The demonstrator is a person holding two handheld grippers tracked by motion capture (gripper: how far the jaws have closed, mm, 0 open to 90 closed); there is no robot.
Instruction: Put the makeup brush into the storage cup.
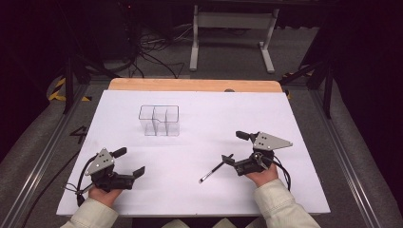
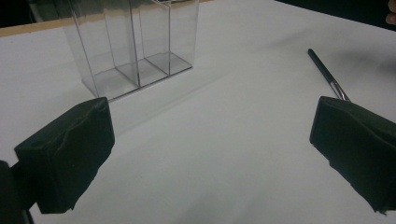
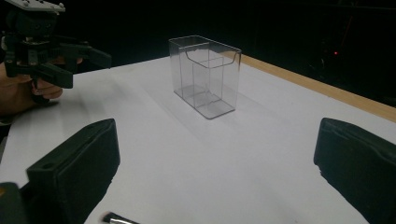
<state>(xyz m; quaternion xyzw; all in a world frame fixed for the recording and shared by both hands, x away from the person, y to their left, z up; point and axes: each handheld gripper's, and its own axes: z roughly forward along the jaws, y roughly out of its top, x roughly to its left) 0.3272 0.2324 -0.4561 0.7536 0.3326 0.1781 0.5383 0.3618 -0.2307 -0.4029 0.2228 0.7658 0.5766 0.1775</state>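
Observation:
A clear acrylic organizer (image 1: pixel 159 121) with several compartments stands upright on the white tabletop (image 1: pixel 199 109), left of the middle. It also shows in the left gripper view (image 2: pixel 135 42) and the right gripper view (image 3: pixel 205 74). A thin black brush (image 1: pixel 216 169) with a metal ferrule lies flat on the table, one end close to my right gripper (image 1: pixel 235 148). That gripper is open and empty (image 3: pixel 217 172), with the brush tip (image 3: pixel 116 218) at the bottom edge of its view. My left gripper (image 1: pixel 130 161) is open and empty (image 2: pixel 210 154), resting near the front left; the brush (image 2: pixel 327 74) lies ahead to its right.
The table's far side ends in a bare wooden strip (image 1: pixel 190 85). Beyond it are a white metal stand (image 1: pixel 233 28) and floor cables (image 1: pixel 152 52). Metal rails run along both table sides. The left gripper (image 3: pixel 46 46), held in a hand, shows in the right gripper view.

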